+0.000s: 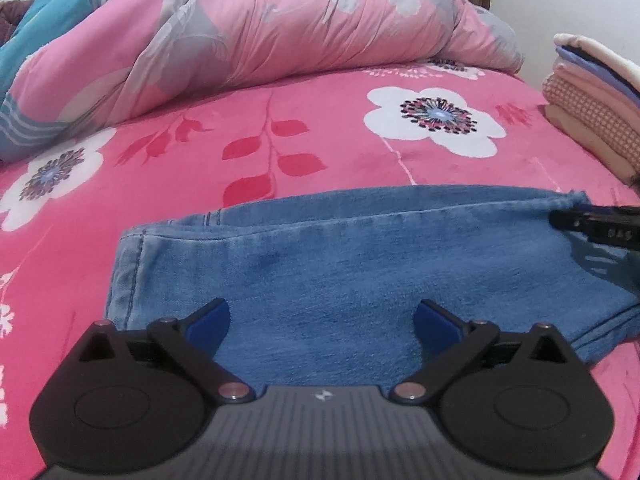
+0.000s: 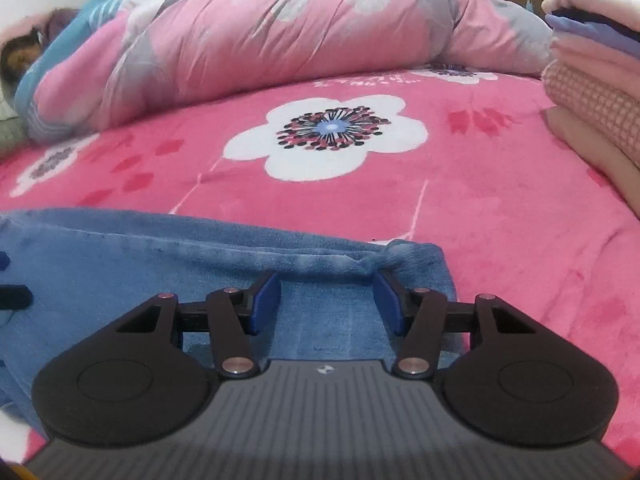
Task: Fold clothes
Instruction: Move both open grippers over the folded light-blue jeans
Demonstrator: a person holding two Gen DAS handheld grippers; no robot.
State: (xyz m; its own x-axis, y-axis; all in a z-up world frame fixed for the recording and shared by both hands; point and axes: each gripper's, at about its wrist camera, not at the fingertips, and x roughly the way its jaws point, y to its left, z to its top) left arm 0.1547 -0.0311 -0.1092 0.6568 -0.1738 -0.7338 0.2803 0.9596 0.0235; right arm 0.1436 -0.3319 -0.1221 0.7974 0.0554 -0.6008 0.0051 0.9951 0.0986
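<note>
**Operator:** I have the jeans (image 1: 360, 264) lying flat on the pink flowered bedspread (image 1: 320, 136), folded into a wide blue band near the front edge of the bed. A stitched hem edge shows at their left end in my left wrist view.

**Partner:** And your grippers?

**Operator:** My left gripper (image 1: 322, 320) is spread wide, blue pads apart, low over the denim with nothing between the fingers. My right gripper (image 2: 326, 300) is also released, its jaws parted, sitting at the right end of the jeans (image 2: 160, 264) just short of a bunched ridge along their far edge. I can't tell whether its pads touch the cloth. From the left view I see the right gripper's black finger (image 1: 596, 226) coming in at that same end.

**Partner:** What's around them?

**Operator:** Further back, a rumpled pink and grey quilt (image 1: 288, 28) runs across the bed. To the right, well apart from the jeans, a stack of folded clothes (image 2: 596, 92) stands on the bedspread, with cream, blue, peach and checked layers showing
</note>
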